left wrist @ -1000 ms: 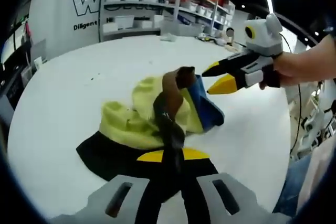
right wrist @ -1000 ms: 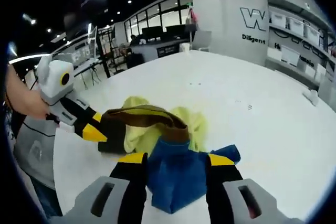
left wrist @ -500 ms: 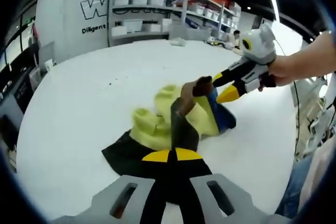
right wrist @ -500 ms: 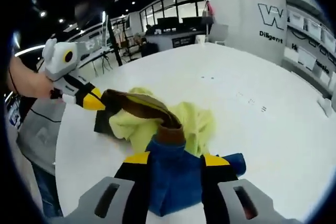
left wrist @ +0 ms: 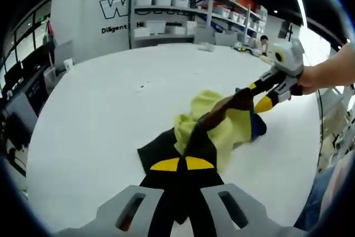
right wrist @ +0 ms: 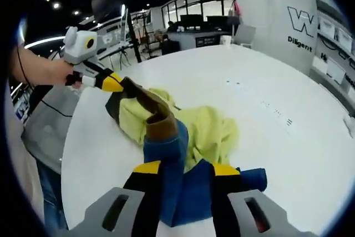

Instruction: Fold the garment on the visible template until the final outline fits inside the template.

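Observation:
A crumpled garment [left wrist: 222, 126] of yellow-green, black, blue and brown cloth lies on the round white table [left wrist: 100, 115]. My left gripper [left wrist: 181, 164] is shut on its black part at the near edge. A brown band stretches from there to my right gripper [left wrist: 258, 95], which comes in from the right held by a hand. In the right gripper view, blue cloth of the garment [right wrist: 205, 131] rises between the jaws of my right gripper [right wrist: 186, 168], which is shut on it. The left gripper [right wrist: 113, 83] holds the dark end at upper left.
Shelves with white bins [left wrist: 166, 9] stand behind the table, with a small white object [left wrist: 205, 47] near its far edge. A person's hand [right wrist: 44, 73] and grey clothes show at the left table edge. Desks and monitors [right wrist: 194, 31] lie beyond.
The right gripper closed on the brown and blue edge. The two grippers then drew apart, pulling the brown band taut and dragging the garment out longer.

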`<state>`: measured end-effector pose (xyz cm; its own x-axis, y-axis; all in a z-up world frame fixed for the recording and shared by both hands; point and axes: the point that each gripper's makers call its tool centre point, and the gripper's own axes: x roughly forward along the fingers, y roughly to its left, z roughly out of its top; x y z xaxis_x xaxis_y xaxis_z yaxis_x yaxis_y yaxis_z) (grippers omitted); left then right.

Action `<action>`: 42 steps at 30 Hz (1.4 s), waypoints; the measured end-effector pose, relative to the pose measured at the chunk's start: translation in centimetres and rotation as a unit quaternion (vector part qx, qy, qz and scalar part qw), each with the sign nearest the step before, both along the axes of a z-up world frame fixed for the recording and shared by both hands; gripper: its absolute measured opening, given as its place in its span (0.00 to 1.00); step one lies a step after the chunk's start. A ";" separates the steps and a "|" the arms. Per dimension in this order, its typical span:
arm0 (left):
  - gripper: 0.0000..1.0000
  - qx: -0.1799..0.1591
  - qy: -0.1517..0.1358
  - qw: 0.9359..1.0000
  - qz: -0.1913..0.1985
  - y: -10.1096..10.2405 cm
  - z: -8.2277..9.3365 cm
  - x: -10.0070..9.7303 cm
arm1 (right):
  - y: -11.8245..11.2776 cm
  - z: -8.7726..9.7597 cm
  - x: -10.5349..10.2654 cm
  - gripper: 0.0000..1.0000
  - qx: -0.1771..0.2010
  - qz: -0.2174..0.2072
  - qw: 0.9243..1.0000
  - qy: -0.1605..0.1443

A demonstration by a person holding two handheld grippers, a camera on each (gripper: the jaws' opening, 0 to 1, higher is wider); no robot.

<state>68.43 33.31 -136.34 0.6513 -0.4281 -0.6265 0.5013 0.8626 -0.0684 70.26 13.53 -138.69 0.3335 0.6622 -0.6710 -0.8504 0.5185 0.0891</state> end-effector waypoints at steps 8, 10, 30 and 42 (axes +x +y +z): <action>0.04 0.007 0.005 1.000 0.022 1.8 -0.1 -0.1 | 1.4 -0.1 -0.1 0.27 -0.018 0.040 0.999 -0.013; 0.04 0.009 0.011 0.999 0.031 2.4 -0.1 -0.3 | 1.8 -0.1 0.0 0.27 -0.018 0.049 0.999 -0.015; 0.04 -0.002 0.048 0.997 0.065 5.1 -1.3 -3.4 | 2.5 -0.5 -2.2 0.26 -0.030 0.085 0.996 -0.018; 0.04 -0.006 0.045 0.997 0.061 4.5 -0.9 -3.4 | 4.7 -1.2 -4.8 0.30 -0.029 0.022 0.998 -0.049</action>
<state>64.99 37.78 -137.27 0.6396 -0.3575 -0.6805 0.3842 0.9154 -0.1197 65.49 18.19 -139.89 0.3705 0.6388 -0.6743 -0.8758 0.4820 -0.0246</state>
